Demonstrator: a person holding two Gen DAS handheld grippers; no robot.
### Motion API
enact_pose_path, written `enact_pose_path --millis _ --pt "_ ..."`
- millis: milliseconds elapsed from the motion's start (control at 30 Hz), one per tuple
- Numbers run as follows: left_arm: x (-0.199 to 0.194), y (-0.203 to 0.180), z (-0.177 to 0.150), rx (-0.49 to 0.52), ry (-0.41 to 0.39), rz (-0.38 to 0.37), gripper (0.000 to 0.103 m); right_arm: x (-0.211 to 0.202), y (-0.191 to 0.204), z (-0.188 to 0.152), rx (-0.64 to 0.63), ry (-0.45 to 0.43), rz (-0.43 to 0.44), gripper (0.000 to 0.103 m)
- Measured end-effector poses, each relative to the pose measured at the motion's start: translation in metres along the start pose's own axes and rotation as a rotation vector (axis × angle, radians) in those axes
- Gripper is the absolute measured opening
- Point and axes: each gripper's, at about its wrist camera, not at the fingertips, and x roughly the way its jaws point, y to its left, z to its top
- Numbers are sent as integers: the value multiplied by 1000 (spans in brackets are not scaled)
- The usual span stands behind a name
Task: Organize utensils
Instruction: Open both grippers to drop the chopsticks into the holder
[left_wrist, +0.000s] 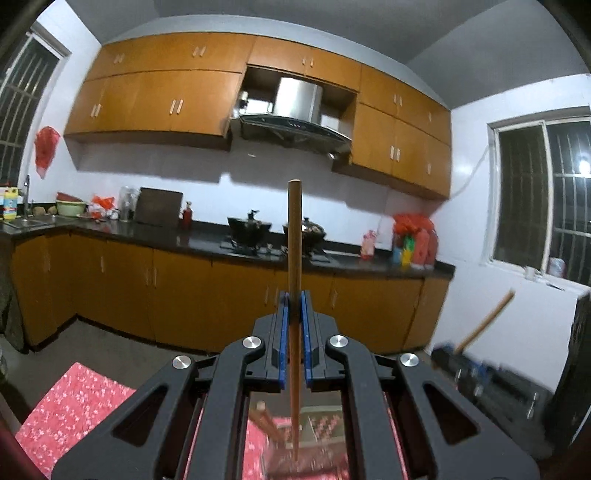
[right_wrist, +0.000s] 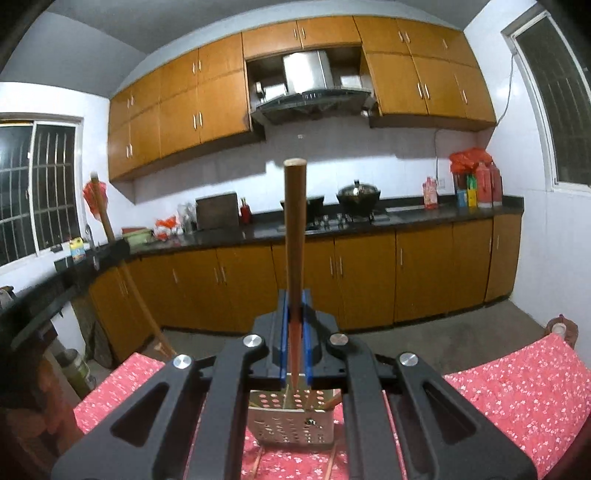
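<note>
My left gripper (left_wrist: 294, 306) is shut on a wooden chopstick (left_wrist: 294, 236) that stands upright between the blue pads, its lower tip over the perforated metal holder (left_wrist: 321, 424). My right gripper (right_wrist: 294, 306) is shut on another wooden chopstick (right_wrist: 294, 221), also upright, its tip just above the metal holder (right_wrist: 291, 421) on the red floral cloth (right_wrist: 517, 391). Several chopsticks stand in the holder, and others (right_wrist: 330, 461) lie on the cloth in front of it. The right gripper with its chopstick shows blurred in the left wrist view (left_wrist: 480, 328).
A dark kitchen counter (right_wrist: 424, 216) with woks on a stove (right_wrist: 354, 206), bottles and bags runs along the far wall over orange cabinets. Barred windows (left_wrist: 543, 192) flank the room. The table's far edge (right_wrist: 122, 369) drops to a concrete floor.
</note>
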Motion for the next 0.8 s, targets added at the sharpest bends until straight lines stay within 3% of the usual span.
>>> enact_pose_path --millis 267,433,700,800 --pt "30 -4 -12 -39 -28 40 7 33 -7 -11 15 61 10 8" --pt "42 -5 -33 -31 7 47 7 44 -8 -19 10 92 18 8" --pt "49 -3 -50 -22 64 44 8 41 -9 -25 24 106 27 11" --pt "42 -1 -46 -29 54 42 14 35 -7 -24 26 98 27 11"
